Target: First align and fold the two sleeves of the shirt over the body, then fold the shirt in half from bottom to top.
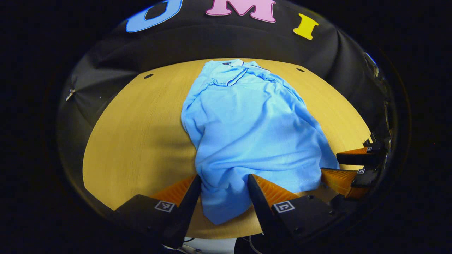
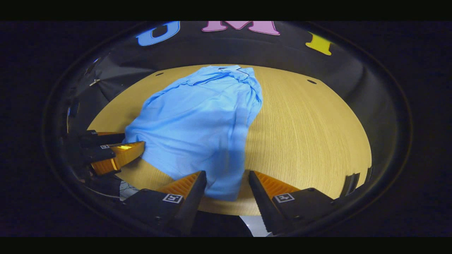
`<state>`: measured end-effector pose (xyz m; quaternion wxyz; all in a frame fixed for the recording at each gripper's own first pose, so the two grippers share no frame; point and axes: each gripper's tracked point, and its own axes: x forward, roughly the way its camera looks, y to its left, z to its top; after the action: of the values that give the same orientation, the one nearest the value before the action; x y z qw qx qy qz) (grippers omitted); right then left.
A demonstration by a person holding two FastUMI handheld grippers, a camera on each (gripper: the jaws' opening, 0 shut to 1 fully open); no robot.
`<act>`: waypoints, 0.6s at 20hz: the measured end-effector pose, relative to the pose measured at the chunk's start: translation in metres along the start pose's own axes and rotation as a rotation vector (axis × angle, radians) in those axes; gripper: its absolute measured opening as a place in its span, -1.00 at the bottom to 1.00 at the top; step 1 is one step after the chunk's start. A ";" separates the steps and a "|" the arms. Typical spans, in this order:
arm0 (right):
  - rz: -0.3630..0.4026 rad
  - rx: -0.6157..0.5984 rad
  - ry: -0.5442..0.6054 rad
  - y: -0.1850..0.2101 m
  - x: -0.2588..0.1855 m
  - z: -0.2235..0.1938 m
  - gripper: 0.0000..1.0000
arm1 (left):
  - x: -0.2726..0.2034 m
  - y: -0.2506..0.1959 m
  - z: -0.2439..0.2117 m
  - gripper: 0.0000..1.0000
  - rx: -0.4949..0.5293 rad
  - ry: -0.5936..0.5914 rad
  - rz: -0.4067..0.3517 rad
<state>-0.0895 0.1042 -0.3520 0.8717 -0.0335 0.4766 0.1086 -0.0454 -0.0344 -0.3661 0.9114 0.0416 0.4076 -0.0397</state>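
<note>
Two tools at the near hem of shirt [image 1: 243, 130], lying lengthwise mid-desk [image 1: 134, 134], collar at 12 o'clock. Left tool [image 1: 224, 188] open wide, hem corner between fingers, not clamped. Right tool [image 2: 226, 185] likewise open, straddling the other corner. Sleeves apparently tucked over body already, so bottom-to-top fold likely next. Advice: pinch both corners at equal depth, lift together, carry level toward collar, keep hem square. Fabric: soft light-blue knit, rippled, limp. Desk: smooth pale wood grain.

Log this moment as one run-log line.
shirt: sleeves folded in, flat on table | left gripper: open at hem | right gripper: open at hem
</note>
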 end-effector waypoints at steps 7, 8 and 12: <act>0.057 0.028 0.065 0.004 0.004 0.005 -0.83 | 0.000 -0.021 0.001 -0.56 0.015 -0.005 -0.023; 0.081 0.027 0.068 0.005 0.002 0.007 -0.96 | 0.000 -0.021 0.003 -0.61 0.011 -0.001 -0.028; 0.129 0.045 0.083 0.004 0.004 0.008 -0.96 | -0.001 -0.021 0.004 -0.87 -0.003 0.020 -0.058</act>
<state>-0.0814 0.1105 -0.3506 0.8428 0.0123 0.5160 0.1523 -0.0450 -0.0556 -0.3634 0.9058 0.0289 0.4177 -0.0653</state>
